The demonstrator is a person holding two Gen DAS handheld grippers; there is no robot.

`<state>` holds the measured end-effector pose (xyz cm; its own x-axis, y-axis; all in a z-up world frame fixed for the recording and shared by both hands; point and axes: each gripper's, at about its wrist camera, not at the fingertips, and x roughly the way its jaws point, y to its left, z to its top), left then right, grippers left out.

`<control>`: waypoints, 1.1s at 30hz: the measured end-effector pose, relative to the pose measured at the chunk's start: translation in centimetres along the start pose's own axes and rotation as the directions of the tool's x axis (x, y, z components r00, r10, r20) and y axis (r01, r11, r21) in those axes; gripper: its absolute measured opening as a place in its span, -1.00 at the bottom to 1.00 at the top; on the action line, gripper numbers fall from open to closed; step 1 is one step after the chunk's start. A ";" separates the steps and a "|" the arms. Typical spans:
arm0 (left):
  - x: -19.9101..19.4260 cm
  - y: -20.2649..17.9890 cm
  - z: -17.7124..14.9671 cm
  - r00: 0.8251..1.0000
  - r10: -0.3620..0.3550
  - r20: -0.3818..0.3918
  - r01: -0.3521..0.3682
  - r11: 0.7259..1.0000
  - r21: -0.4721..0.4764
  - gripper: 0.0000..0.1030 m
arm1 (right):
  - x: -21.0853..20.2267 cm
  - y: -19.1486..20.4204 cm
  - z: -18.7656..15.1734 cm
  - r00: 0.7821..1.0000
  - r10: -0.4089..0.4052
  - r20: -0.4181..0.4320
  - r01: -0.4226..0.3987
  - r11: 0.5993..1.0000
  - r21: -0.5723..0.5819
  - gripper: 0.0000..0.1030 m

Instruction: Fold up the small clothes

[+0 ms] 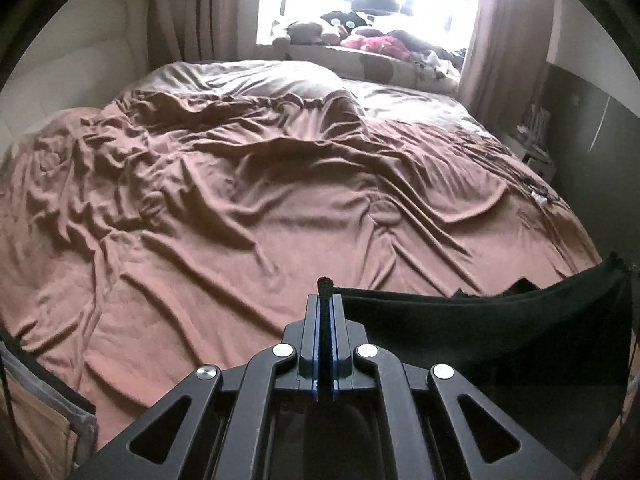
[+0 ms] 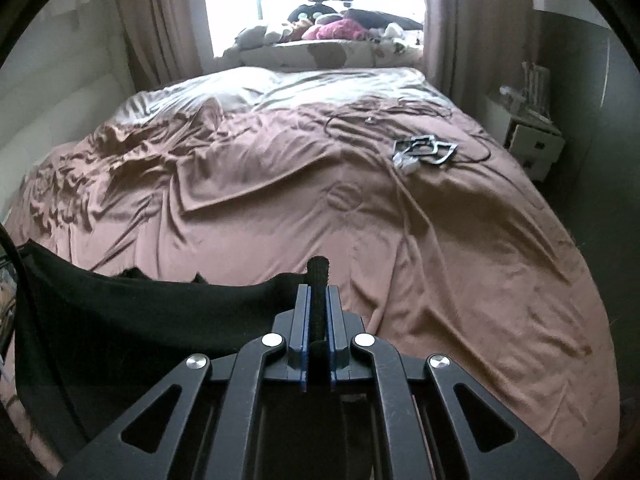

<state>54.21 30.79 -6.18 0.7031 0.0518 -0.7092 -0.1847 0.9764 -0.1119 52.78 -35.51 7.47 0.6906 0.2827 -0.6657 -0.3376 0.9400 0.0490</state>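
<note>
Black cloth is the thing in hand: a small black garment (image 1: 480,336) hangs stretched between the two tools, low in both frames, above the near edge of the bed's rumpled pink-brown cover (image 1: 224,216). At its left end the left gripper (image 1: 326,300) has its jaws clamped on a bunched corner; at its right end the right gripper (image 2: 318,296) pinches the other corner the same way. Judging by this, the garment is being held up and spread before any fold — next it should be lowered flat onto the cover, clear of the cables (image 2: 424,148) in the upper right of the right wrist view.
</note>
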 end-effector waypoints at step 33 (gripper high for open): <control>6.5 0.6 -3.8 0.974 0.067 -0.215 -0.083 0.994 -0.069 0.33 | 8.0 -2.5 -0.6 0.992 0.022 -0.122 -0.004 0.989 0.145 0.36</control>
<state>56.04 30.92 -13.50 0.5252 0.0707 -0.8481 -0.2895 0.9519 -0.0999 58.79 -35.74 1.58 0.6000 0.2780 -0.7502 -0.2440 0.9566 0.1593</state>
